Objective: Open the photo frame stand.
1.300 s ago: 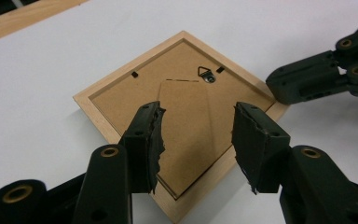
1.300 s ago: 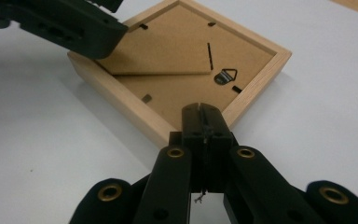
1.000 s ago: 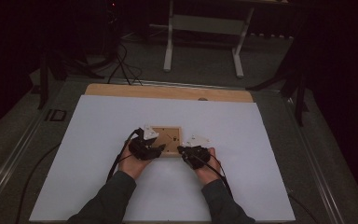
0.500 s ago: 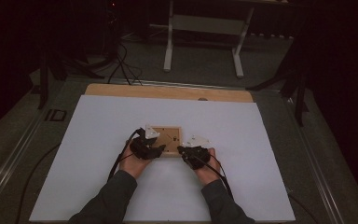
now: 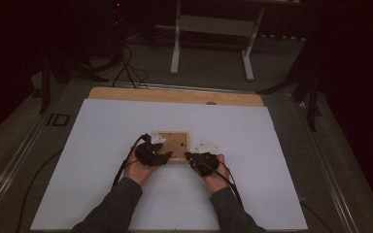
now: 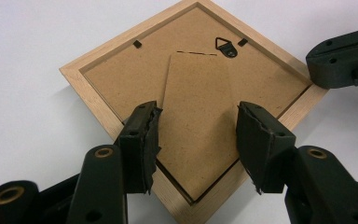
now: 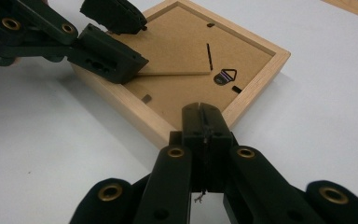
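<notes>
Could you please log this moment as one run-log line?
picture frame: face down on white sheet | left tongs: open, astride stand flap | right tongs: shut, at frame corner

no readable text, label or number appears on anything in these views.

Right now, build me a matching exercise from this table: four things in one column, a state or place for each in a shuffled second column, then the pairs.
1. left gripper
2. right gripper
3. square light wooden picture frame
4. small black triangular metal hanger

A. jaws pressed together at the frame's corner
B. lying back-up on the white table cover
C. jaws apart, either side of the brown fold-out stand
D. fixed to the brown backing board

Pairs: 1-C, 2-A, 3-B, 4-D
</notes>
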Demonstrator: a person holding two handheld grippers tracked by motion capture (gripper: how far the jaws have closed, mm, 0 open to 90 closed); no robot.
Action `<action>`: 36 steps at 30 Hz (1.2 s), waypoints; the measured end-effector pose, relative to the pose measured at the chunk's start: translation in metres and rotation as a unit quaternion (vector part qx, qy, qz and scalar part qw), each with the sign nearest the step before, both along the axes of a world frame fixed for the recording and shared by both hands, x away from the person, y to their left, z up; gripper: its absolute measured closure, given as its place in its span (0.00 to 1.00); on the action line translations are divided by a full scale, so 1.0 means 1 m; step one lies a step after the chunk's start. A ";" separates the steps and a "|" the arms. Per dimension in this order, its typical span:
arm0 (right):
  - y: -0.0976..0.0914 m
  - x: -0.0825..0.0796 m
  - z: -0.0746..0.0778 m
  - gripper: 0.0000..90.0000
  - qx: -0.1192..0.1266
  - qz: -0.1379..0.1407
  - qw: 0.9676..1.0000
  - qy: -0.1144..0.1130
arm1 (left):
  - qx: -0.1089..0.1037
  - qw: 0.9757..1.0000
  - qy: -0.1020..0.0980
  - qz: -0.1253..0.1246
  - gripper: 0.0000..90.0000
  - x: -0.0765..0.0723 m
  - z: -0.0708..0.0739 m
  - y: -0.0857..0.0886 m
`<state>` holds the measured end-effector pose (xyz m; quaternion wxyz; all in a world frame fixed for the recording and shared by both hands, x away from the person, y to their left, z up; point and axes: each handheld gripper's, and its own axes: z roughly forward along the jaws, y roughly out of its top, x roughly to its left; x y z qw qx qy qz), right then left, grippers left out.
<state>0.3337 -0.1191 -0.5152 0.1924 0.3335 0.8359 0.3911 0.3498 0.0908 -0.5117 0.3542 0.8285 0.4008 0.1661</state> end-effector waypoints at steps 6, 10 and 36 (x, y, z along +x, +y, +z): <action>0.000 0.000 0.000 1.00 0.000 0.000 1.000 -0.001 | 0.001 1.000 0.003 0.001 0.56 0.000 0.001 0.000; 0.000 0.000 0.000 1.00 0.000 0.000 1.000 -0.001 | 0.003 1.000 0.003 0.001 0.57 0.000 0.002 -0.001; 0.000 -0.001 -0.001 1.00 0.001 -0.001 1.000 -0.003 | 0.008 1.000 0.007 0.010 0.53 -0.003 0.005 0.000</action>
